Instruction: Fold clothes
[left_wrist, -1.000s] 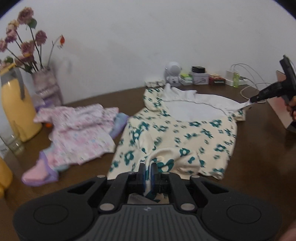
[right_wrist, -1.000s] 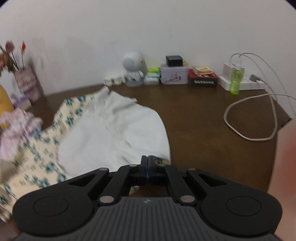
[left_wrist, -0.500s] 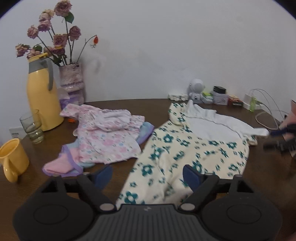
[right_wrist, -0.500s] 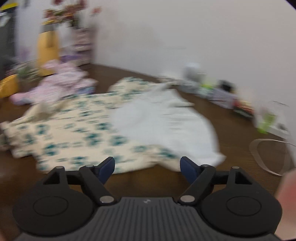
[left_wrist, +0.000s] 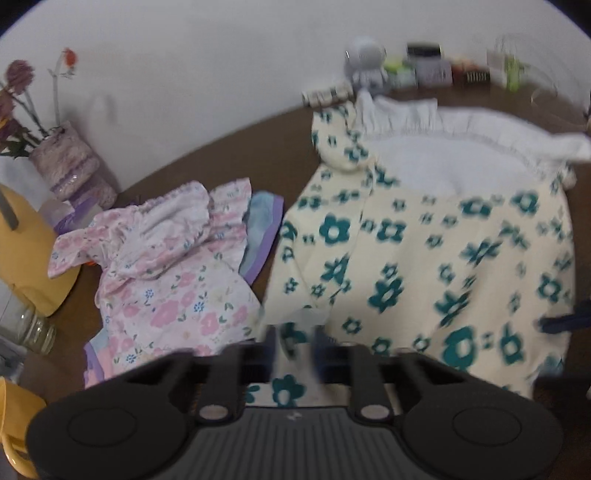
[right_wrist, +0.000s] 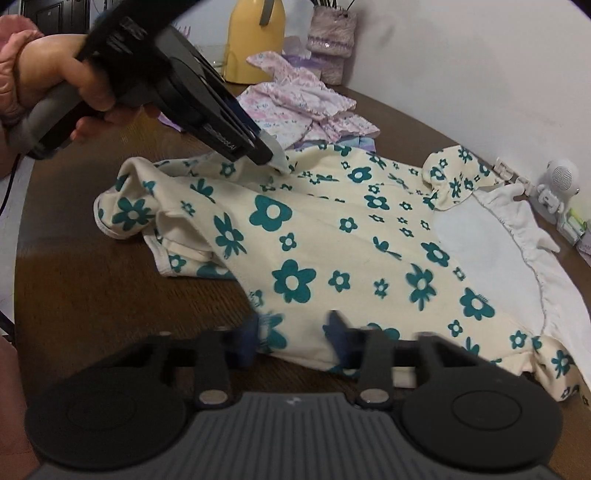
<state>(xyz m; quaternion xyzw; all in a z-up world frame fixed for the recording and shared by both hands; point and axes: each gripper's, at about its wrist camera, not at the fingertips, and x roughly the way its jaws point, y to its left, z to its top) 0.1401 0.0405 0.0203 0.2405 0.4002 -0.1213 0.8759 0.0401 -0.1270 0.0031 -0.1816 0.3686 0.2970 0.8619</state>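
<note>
At about nine o'clock in the left wrist view, a yellow jug (left_wrist: 26, 254) is standing beside a fuzzy vase (left_wrist: 70, 170) holding dried flowers (left_wrist: 18, 99), with a glass jar (left_wrist: 31, 328) just in front of the jug. Moving right, a pink floral garment (left_wrist: 166, 266) is lying crumpled on the brown table (left_wrist: 229, 147), overlapping a blue and purple piece (left_wrist: 262, 229). The cream dress with teal flowers (left_wrist: 443, 258) is spreading from the centre out toward three o'clock, its white lining (left_wrist: 443, 158) showing at the one o'clock end. At twelve o'clock a small white robot figure (left_wrist: 365, 66) is sitting by the wall among blurred boxes.

The left gripper (left_wrist: 293, 350) is hovering at six o'clock over the dress's near edge. Its jaws are standing a small way apart with cloth showing between them; the blur is making it impossible to tell whether they are gripping it.

In the right wrist view, a hand (right_wrist: 62, 77) at ten o'clock is holding the left gripper (right_wrist: 277, 162), whose tip is meeting a lifted white edge of the dress (right_wrist: 332, 240). The right gripper (right_wrist: 293, 332) is sitting at six o'clock, jaws parted moderately, straddling the dress's near hem without closing on it.
</note>
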